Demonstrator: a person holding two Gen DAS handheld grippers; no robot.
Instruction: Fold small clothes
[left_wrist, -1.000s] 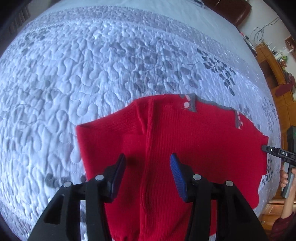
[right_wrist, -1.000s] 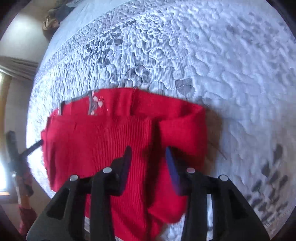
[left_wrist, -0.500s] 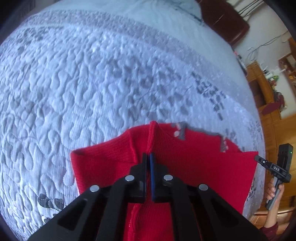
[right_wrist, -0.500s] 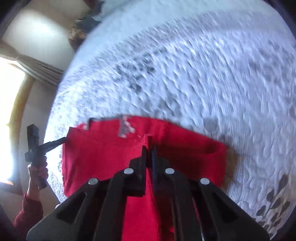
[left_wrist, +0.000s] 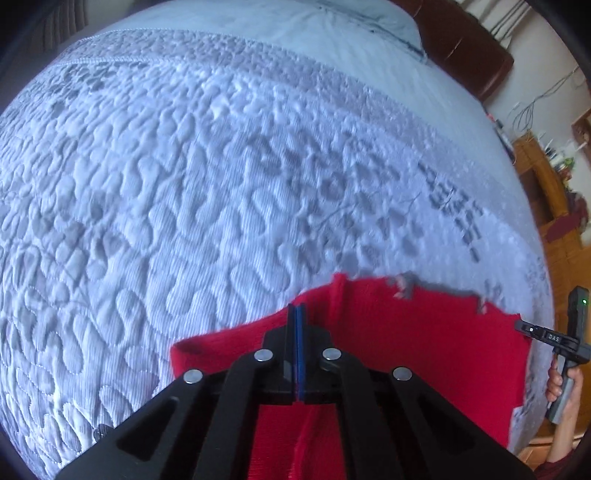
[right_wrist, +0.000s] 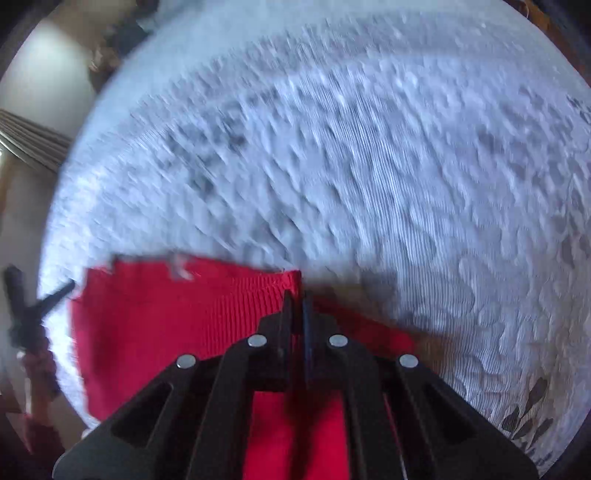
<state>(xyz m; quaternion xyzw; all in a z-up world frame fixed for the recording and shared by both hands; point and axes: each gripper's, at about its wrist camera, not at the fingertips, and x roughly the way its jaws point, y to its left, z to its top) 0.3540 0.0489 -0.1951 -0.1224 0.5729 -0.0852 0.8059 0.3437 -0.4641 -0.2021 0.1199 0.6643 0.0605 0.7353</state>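
I see the quilted bed (left_wrist: 184, 184) filling both views, with the red knit garment (left_wrist: 424, 350) lying on its near side. My left hand-held gripper (left_wrist: 296, 310) and right hand-held gripper (right_wrist: 296, 295) are both pressed together, each pinching a fold of that garment.

Red sweater (left_wrist: 424, 350) ribbed knit; bedspread (left_wrist: 184, 184) quilted matt cloth, bumpy.
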